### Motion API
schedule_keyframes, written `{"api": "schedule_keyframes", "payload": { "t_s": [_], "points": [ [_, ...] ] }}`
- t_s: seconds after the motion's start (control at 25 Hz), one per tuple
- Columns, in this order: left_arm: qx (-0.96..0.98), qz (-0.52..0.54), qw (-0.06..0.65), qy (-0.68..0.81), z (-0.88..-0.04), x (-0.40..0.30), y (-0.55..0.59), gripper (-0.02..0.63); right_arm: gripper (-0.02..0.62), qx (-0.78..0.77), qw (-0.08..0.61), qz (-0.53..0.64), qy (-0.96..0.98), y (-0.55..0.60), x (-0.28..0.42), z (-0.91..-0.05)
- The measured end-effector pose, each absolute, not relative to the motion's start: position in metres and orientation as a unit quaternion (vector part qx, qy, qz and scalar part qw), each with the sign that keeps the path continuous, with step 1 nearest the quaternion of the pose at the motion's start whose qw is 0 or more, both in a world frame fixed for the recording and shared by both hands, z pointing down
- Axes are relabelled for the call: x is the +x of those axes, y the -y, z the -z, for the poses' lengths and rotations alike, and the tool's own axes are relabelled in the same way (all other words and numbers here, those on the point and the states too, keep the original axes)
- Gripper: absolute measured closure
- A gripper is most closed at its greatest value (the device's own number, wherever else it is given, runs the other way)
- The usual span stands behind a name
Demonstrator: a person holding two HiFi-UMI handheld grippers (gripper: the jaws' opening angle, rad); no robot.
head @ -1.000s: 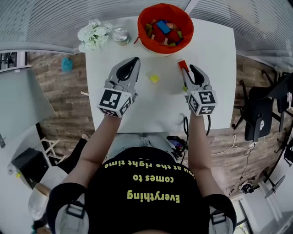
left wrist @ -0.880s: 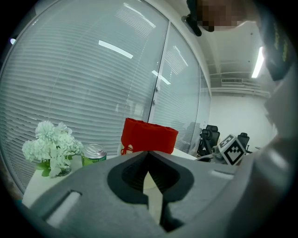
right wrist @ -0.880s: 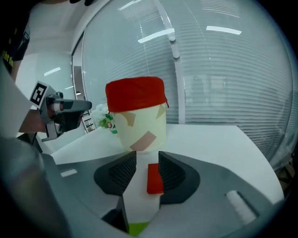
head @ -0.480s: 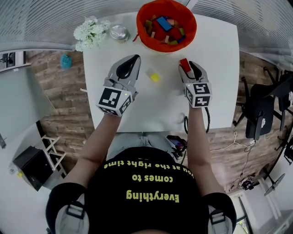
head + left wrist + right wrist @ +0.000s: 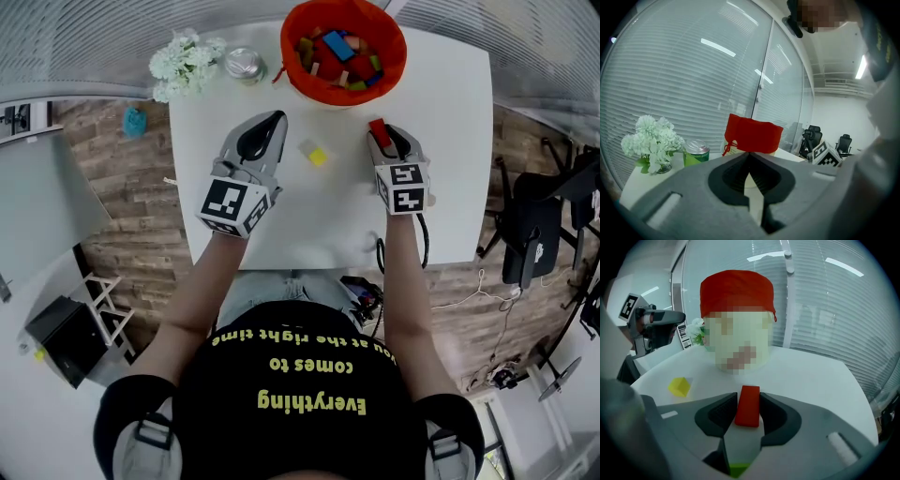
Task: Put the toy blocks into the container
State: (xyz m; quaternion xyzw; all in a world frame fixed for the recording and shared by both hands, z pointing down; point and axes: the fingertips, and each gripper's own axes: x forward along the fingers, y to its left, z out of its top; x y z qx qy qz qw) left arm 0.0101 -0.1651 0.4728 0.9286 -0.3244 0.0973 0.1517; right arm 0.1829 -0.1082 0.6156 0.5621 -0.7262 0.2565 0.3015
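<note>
Right gripper (image 5: pixel 386 142), jaws just closing, pinches the flat red rectangular block (image 5: pixel 748 406) for the red fabric container (image 5: pixel 289 52); left gripper (image 5: pixel 274 122) idles closed, empty.

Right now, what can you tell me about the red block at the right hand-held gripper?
The red block is a flat, smooth rectangular slab in plain red, looking like painted wood or plastic. It lies flat on the white table, its long axis pointing toward the red container but short of it. It sits between the jaws of the right hand-held gripper, which have just been closing; both pads look flush against its long sides. Nothing else touches it.
</note>
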Motion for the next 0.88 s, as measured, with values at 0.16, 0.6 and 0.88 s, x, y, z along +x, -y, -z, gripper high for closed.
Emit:
{"api": "schedule_keyframes", "payload": {
  "t_s": [0.16,0.6,0.88],
  "points": [
    [0.929,-0.097,0.152,0.325,-0.471,0.01,0.165,0.607,0.44,0.559,0.305,-0.26,0.726,0.108,0.183,-0.614],
    [0.928,-0.09,0.147,0.329,-0.462,0.007,0.166,0.607,0.443,0.569,0.286,-0.245,0.731,0.11,0.184,-0.591],
    [0.93,-0.082,0.137,0.332,-0.449,0.005,0.166,0.607,0.443,0.597,0.228,-0.225,0.735,0.115,0.191,-0.552]
  ]
}}
